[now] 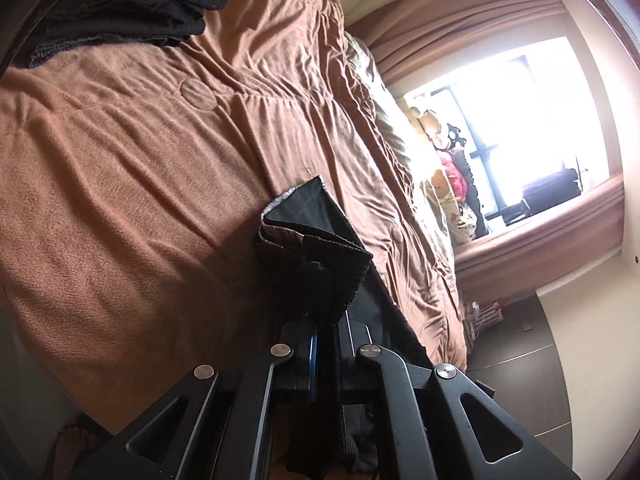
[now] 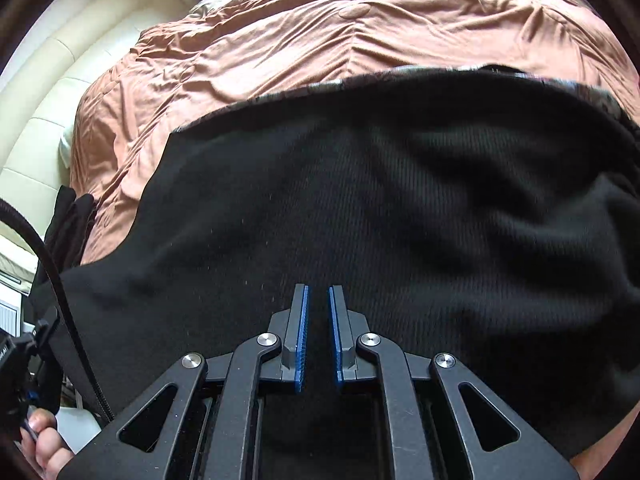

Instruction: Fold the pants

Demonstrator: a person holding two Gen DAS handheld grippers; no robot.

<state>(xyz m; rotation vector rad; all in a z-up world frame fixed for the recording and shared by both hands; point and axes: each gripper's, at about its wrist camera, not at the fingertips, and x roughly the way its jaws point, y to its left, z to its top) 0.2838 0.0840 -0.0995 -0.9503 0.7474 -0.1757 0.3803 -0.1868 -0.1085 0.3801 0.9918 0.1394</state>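
The black pants (image 2: pixel 400 200) hang spread out over the brown bed cover, filling most of the right wrist view, their patterned hem along the top. My right gripper (image 2: pixel 318 292) is open with a narrow gap between its blue pads, just in front of the cloth and holding nothing. My left gripper (image 1: pixel 328 320) is shut on an edge of the black pants (image 1: pixel 316 248); a folded corner with grey lining stands up from between its fingers, lifted above the bed.
The brown bed cover (image 1: pixel 140 152) spreads wide. A pile of dark folded clothes (image 1: pixel 120 4) lies on its far part. A cream padded headboard (image 2: pixel 40 92), curtains and a bright window (image 1: pixel 532 120) with soft toys lie beyond.
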